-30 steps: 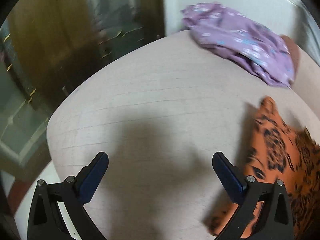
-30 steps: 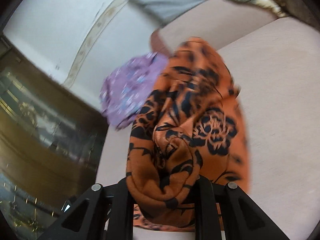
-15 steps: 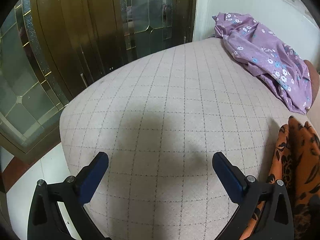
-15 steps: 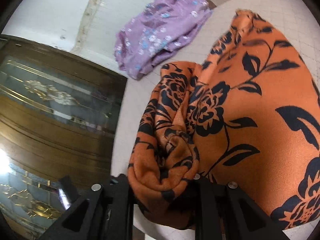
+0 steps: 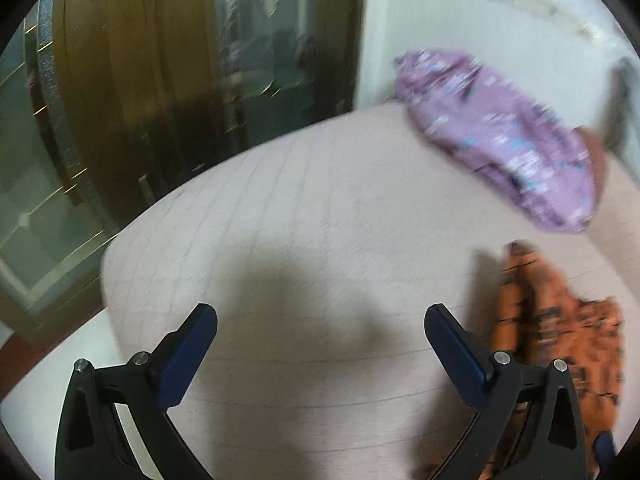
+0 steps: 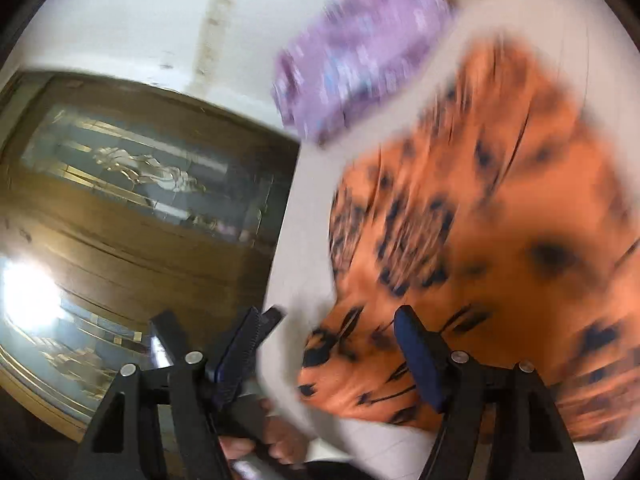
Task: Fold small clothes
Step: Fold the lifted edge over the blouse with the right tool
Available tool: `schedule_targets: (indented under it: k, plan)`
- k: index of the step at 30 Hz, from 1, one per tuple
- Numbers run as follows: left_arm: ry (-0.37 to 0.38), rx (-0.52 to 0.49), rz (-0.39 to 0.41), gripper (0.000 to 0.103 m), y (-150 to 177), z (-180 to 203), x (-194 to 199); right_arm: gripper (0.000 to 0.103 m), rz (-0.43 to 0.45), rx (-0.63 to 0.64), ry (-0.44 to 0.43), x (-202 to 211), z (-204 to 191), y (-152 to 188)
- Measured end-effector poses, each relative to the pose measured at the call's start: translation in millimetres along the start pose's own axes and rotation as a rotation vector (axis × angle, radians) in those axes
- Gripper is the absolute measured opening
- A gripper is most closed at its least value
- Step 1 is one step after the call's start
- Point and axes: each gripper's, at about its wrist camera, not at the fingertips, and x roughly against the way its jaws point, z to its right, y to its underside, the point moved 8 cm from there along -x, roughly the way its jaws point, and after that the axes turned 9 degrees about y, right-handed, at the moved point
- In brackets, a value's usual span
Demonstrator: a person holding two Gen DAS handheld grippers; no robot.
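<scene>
Left wrist view: angled down over the pale checked table (image 5: 304,216), glazed wooden door (image 5: 132,92) at upper left, purple floral garment (image 5: 500,136) at upper right, orange patterned garment (image 5: 560,344) at lower right edge. Right wrist view: closer and lower, orange patterned garment (image 6: 500,232) filling the right half. Shared: both garments, purple floral garment (image 6: 360,64) upper centre, door (image 6: 132,208) at left.

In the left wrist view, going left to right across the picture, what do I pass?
Wood-and-glass door → pale quilted surface → purple floral garment → orange black-patterned garment at the right edge.
</scene>
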Motion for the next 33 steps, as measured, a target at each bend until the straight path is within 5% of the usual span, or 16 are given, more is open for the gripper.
schedule_targets:
  k: [2,5,8,10,12,17,22,26,30,33]
  plan:
    - [0.08,-0.023,0.036,0.103,-2,17,9,0.069,0.054,0.069,0.08,22,11,-7]
    - [0.162,-0.138,0.061,0.103,6,53,19,0.041,0.079,0.137,0.21,37,37,-9]
    - [0.075,-0.357,0.018,0.103,30,85,8,0.031,-0.013,0.126,0.316,24,76,7]
    - [-0.039,-0.453,-0.059,0.103,44,86,-14,0.006,-0.037,0.117,0.362,20,97,15]
    - [-0.111,-0.438,-0.158,0.103,55,70,-37,0.006,-0.042,0.111,0.353,25,96,11]
    - [0.016,-0.223,-0.258,0.103,58,47,-53,0.009,0.01,0.185,0.383,24,68,-26]
    - [0.019,-0.204,-0.257,0.103,60,45,-56,0.011,0.019,0.174,0.474,-21,61,-79]
    - [0.028,-0.191,-0.268,0.103,60,47,-63,0.01,-0.074,0.117,0.548,-71,96,-94]
    - [0.018,-0.198,-0.264,0.103,61,51,-64,0.013,-0.071,0.065,0.534,-74,93,-108]
    - [0.012,-0.207,-0.259,0.103,61,53,-66,0.012,-0.062,0.129,0.413,-78,60,-108]
